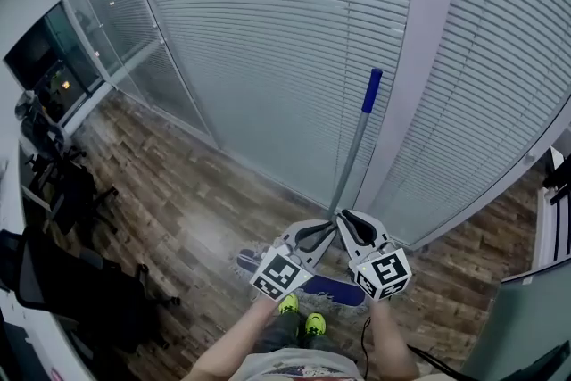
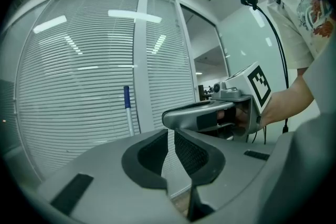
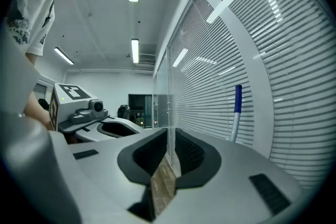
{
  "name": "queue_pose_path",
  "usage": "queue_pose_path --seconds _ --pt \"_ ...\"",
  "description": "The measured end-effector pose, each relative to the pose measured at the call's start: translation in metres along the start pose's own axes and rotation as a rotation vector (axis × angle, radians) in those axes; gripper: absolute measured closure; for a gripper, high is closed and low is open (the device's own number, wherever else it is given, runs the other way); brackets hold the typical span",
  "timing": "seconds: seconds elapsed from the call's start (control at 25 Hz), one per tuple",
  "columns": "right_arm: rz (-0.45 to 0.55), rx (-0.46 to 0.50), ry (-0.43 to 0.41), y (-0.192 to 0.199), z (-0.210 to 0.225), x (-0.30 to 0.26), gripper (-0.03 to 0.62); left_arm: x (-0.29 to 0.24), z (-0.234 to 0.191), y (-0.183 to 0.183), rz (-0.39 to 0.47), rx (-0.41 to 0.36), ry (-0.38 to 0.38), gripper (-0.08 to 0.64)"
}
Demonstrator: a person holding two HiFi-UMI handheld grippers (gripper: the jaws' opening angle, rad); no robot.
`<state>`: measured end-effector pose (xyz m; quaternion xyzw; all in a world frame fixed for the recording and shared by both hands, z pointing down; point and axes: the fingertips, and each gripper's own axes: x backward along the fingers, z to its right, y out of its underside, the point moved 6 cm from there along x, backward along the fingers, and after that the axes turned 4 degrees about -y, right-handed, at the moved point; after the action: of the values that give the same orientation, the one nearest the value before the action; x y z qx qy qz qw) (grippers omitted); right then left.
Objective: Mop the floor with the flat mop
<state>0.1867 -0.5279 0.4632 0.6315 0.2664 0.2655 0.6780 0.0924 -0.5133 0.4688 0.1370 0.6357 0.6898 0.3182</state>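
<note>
The flat mop is leaned against the white pillar, probably parked there so that its handle can be reached. Its blue head is laid on the wood floor at the pillar's foot. The left tool and the right tool are held before the pillar, flanking the handle, each with jaws together on nothing. The handle's lower end is hidden behind them, so contact cannot be judged.

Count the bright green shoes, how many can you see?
2. One shoe pokes out just below the blue flat mop head, at the left; the other shoe sits beside it, slightly lower and to the right. Parts of both may be hidden.
</note>
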Motion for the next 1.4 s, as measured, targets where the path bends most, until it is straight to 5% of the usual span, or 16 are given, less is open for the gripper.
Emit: queue_pose_path --seconds 0.32,0.68,1.08,1.4 --pt "-0.005 -0.008 0.114 0.033 0.057 -0.046 0.552 -0.065 -0.058 0.042 0.012 0.018 0.047 0.419" --pt "-0.08 0.013 0.218 0.06 0.144 -0.109 0.436 -0.167 -0.125 0.078 -0.001 0.04 0.065 0.344" --pt "-0.088 -0.001 0.312 0.074 0.213 -0.138 0.43 -0.24 -0.168 0.106 -0.007 0.069 0.092 0.33" --pt "-0.059 -0.022 0.31 0.06 0.262 -0.168 0.428 -0.286 -0.188 0.103 -0.022 0.066 0.126 0.331"
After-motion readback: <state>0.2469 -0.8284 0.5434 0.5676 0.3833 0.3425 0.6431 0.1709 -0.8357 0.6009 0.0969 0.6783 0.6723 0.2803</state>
